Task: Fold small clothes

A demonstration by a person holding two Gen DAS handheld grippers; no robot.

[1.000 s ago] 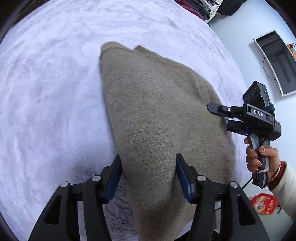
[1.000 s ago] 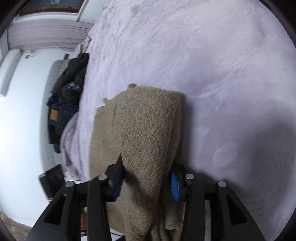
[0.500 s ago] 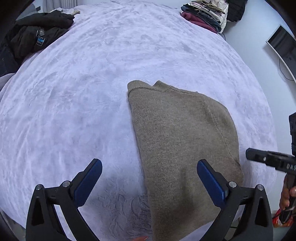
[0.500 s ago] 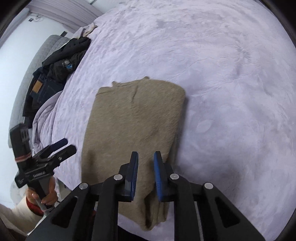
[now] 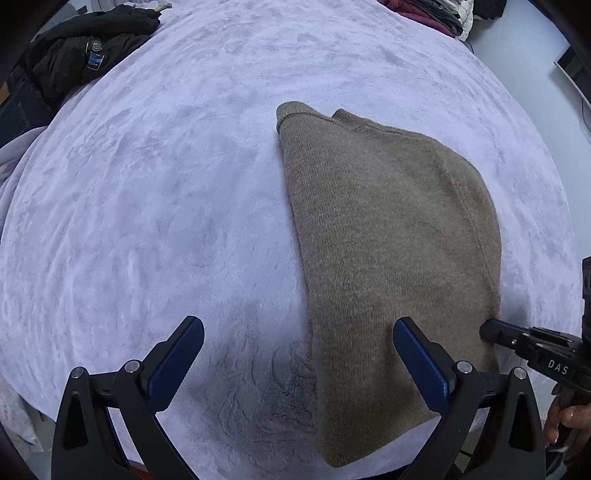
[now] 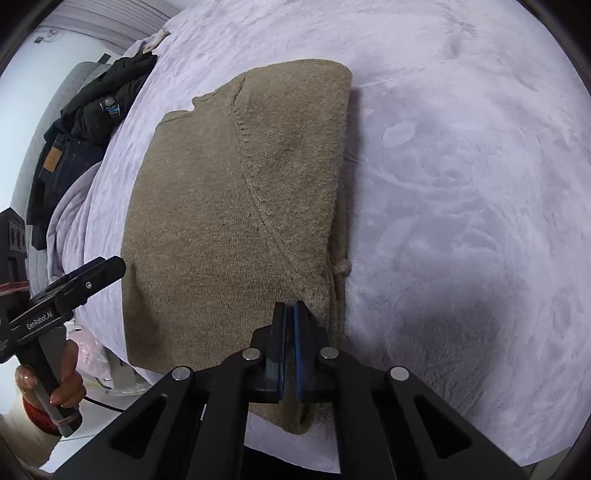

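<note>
A tan knitted sweater [image 5: 391, 236] lies folded lengthwise on the lavender plush bed cover [image 5: 155, 206]; it also shows in the right wrist view [image 6: 236, 206]. My left gripper [image 5: 295, 350] is open wide and empty, hovering over the sweater's near left edge. My right gripper [image 6: 290, 317] has its jaws closed together with nothing between them, just above the sweater's near right corner. The right gripper also shows at the right edge of the left wrist view [image 5: 532, 350], and the left gripper shows in the right wrist view [image 6: 74, 284].
Dark clothes [image 5: 81, 55] lie piled at the bed's far left, also visible in the right wrist view [image 6: 92, 110]. A stack of folded clothes [image 5: 436, 14] sits at the far right edge. The bed's near edge drops to the floor.
Both grippers let go of the sweater, which now lies flat. My left gripper opened wide and drew back; my right gripper closed empty and moved down close to the sweater's near corner.
</note>
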